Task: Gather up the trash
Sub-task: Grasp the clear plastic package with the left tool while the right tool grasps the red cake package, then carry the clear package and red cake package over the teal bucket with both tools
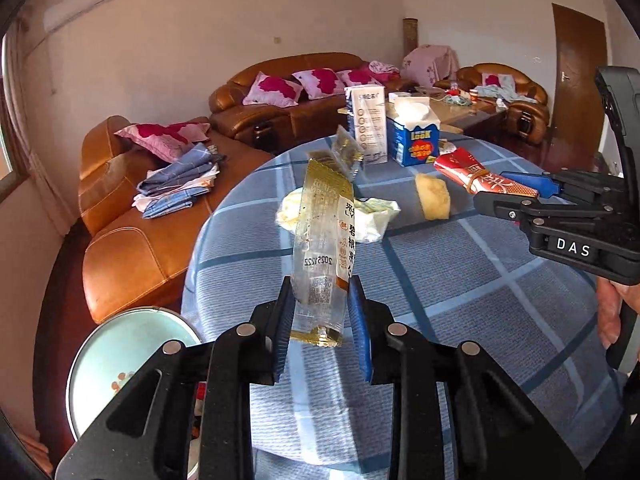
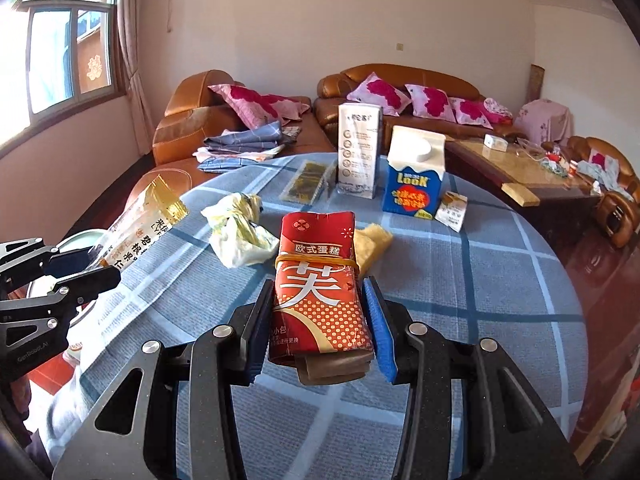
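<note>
My left gripper (image 1: 322, 300) is shut on the lower end of a long clear wrapper with gold edges (image 1: 324, 236), held upright above the round table. From the right wrist view the same wrapper (image 2: 148, 220) sticks out of the left gripper (image 2: 100, 266) at the left edge. My right gripper (image 2: 319, 286) is shut on a folded red snack package (image 2: 316, 240) bound by a rubber band, lifted off the cloth. In the left wrist view the right gripper (image 1: 496, 192) holds that red package (image 1: 468, 170) at the right.
On the blue plaid tablecloth (image 2: 500, 280) lie a crumpled yellow-white bag (image 2: 236, 232), a yellow spongy piece (image 2: 376, 242), a flat gold wrapper (image 2: 308, 182) and a small sachet (image 2: 452, 210). A tall white carton (image 2: 358, 148) and a blue carton (image 2: 414, 180) stand behind. A round pale bin (image 1: 124, 360) sits lower left.
</note>
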Demonstrator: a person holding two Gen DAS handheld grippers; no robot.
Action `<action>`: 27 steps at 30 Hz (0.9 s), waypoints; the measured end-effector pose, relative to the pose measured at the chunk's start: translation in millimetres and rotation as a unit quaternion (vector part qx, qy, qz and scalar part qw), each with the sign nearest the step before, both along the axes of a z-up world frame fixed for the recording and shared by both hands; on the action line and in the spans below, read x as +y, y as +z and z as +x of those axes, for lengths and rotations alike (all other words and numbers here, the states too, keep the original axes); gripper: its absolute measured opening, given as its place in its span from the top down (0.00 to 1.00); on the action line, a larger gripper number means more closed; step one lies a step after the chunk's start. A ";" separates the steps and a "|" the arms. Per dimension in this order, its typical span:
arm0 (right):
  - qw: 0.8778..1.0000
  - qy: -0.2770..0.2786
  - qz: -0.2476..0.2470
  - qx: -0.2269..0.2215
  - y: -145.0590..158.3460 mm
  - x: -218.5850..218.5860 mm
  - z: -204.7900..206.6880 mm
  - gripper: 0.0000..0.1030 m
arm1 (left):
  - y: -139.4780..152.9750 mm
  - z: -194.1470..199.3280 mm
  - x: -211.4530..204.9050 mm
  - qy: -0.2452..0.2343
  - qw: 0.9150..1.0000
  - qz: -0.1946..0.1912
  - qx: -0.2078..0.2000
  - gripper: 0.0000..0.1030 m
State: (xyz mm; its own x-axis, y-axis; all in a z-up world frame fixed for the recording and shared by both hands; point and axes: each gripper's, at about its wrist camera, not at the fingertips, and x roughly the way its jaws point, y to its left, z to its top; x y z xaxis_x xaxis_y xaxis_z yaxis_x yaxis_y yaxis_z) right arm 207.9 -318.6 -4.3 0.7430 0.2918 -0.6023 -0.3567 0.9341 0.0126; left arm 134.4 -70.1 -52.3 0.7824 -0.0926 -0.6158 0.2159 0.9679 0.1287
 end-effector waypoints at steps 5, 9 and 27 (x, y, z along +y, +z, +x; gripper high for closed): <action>0.999 0.027 0.022 -0.005 -2.7 27.6 8.3 0.57 | 1.6 -4.8 22.0 0.037 0.999 0.003 -0.006 0.74; 0.998 0.052 0.026 -0.017 -2.6 52.1 9.4 0.57 | 4.0 -13.3 40.1 0.065 0.998 0.006 -0.018 0.74; 0.992 0.120 0.011 -0.047 1.2 121.7 13.7 0.57 | 7.8 -33.5 90.2 0.137 0.990 0.022 -0.035 0.74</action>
